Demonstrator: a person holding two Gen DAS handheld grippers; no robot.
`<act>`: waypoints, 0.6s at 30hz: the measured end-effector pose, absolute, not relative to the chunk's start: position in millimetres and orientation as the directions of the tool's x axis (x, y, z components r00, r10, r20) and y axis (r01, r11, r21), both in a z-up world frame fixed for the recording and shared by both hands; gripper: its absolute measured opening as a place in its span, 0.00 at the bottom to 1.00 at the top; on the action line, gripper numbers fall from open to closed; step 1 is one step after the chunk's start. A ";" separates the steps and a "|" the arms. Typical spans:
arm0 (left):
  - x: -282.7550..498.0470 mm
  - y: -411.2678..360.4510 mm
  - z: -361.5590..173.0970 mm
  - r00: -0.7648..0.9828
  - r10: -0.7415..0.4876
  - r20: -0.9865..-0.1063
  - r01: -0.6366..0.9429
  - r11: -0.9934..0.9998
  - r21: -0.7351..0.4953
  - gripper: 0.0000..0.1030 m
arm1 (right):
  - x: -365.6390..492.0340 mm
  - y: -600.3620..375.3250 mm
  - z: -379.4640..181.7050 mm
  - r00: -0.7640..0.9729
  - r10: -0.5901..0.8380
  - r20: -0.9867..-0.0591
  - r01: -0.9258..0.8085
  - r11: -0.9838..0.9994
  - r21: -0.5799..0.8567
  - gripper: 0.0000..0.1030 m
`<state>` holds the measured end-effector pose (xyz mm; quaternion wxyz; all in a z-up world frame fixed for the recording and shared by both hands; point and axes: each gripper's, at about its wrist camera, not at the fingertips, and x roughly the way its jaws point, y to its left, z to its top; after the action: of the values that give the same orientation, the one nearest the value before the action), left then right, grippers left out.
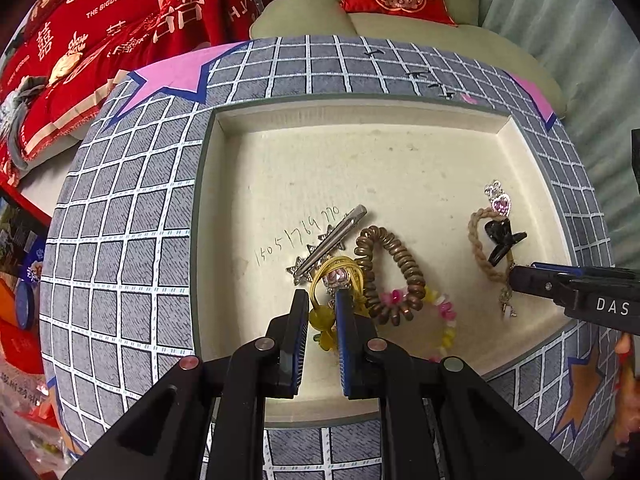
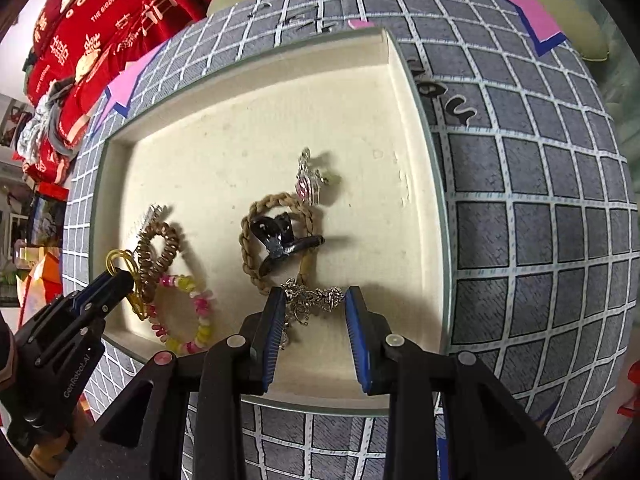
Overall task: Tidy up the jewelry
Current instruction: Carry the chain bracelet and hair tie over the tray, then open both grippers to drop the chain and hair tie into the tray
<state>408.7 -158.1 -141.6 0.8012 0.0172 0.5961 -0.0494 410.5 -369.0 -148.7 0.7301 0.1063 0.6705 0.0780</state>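
In the left wrist view, the left gripper is seen low over the cream tray, its fingers narrowed around the yellow tie; whether the tie is actually pinched cannot be told. A star clip and handwritten digits, shown clearly only here, lie just beyond the tips. The coil tie and bead bracelet lie just to the right. The far half of the tray is bare up to its raised rim.

In the right wrist view, the right gripper is seen with fingers spread, a silver chain lying between them, not clamped. The chain's links are resolved only here. Just beyond lie the black claw clip, the braided tie and a pink heart charm. Bare tray floor runs right to the wall; the checked cloth surrounds the tray.
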 end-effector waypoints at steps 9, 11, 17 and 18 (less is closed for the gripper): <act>408.4 -161.1 -146.9 0.263 -0.034 -0.964 0.105 0.994 -0.007 0.22 | 412.9 -358.0 -148.9 0.083 0.251 -0.964 -0.007 0.968 0.251 0.63; 407.5 -161.7 -145.4 0.266 -0.026 -0.964 0.106 0.994 0.002 0.22 | 413.0 -360.5 -148.5 0.080 0.267 -0.960 0.010 0.963 0.269 0.67; 404.5 -164.8 -133.4 0.308 -0.013 -0.951 0.115 0.993 0.024 0.22 | 411.8 -373.7 -131.5 0.139 0.338 -0.931 0.055 0.936 0.348 0.78; 404.2 -165.6 -131.5 0.315 -0.011 -0.949 0.117 0.993 0.027 0.22 | 412.3 -375.7 -127.2 0.153 0.343 -0.927 0.061 0.933 0.355 0.78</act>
<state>404.2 -165.6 -131.5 0.8097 0.0455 0.5837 -0.0397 412.3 -375.7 -127.2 0.7428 0.1568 0.6440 0.0949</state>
